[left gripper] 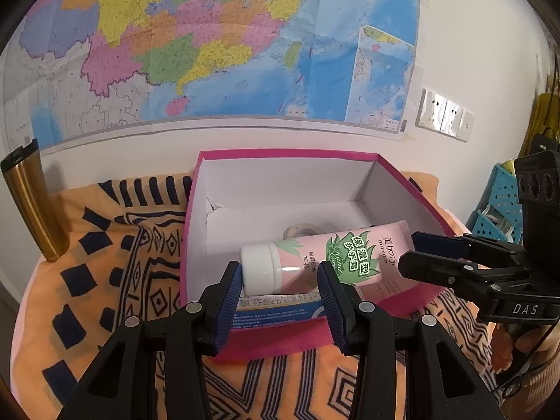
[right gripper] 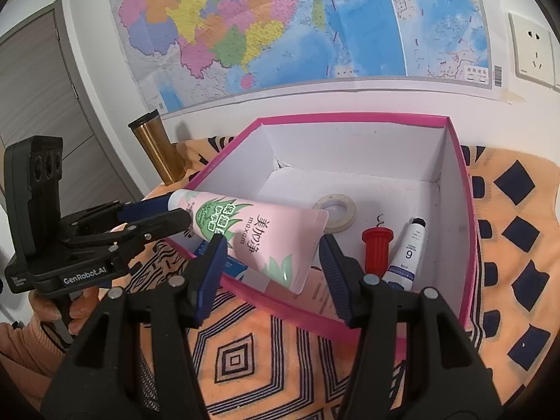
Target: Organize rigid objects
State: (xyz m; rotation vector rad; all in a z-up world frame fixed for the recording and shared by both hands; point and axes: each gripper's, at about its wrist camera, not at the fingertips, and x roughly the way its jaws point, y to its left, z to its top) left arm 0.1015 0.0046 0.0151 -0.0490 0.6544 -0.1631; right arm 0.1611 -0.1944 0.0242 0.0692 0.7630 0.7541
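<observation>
From left to right: my left tool [left gripper: 280, 287] pinches the pink tube [left gripper: 325, 257] at its white cap end, long axis lying crosswise over the pink box [right gripper: 465, 189]; my right tool [right gripper: 269, 266] stands spread around its flat tail, not touching.

Pink tube [right gripper: 259, 234] reads "maxam"; the left gripper [right gripper: 171, 215] "GenRobot.AI"; small tube [right gripper: 407, 252] "6".

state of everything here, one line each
tube: capped, held tilted over the box
left gripper: jaws shut on tube's cap end
right gripper: jaws around tube's flat end, grip unclear
box: open, no lid on
tape roll: flat on box floor
small tube: capped, lying in box
flask: upright, lid on
</observation>
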